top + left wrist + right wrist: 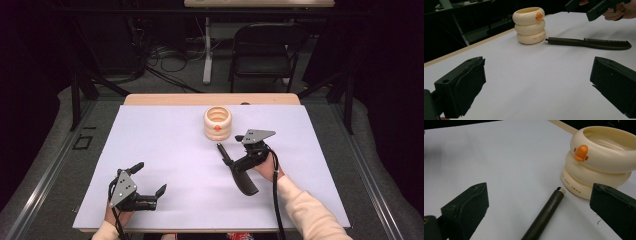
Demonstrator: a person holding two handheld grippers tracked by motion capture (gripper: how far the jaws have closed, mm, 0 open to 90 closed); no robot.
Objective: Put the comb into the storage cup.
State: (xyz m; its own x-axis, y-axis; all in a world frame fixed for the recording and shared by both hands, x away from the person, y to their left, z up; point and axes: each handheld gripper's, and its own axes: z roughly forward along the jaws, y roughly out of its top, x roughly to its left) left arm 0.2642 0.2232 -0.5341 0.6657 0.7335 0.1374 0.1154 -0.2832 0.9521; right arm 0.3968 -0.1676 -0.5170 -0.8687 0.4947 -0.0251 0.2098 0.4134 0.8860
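A dark comb [239, 172] lies flat on the white bench [165, 150], its round handle end pointing at a cream duck-faced ring holder [218, 123] and stopping just short of its base. In the right gripper view the handle [544, 216] runs up between the two black jaws, untouched by either. The right gripper [240, 157] hovers right over the comb, jaws spread wide and holding nothing. The left gripper [149, 179] sits well apart near the bench's front left, jaws likewise spread and empty, facing the comb [589, 43] and holder [529, 25].
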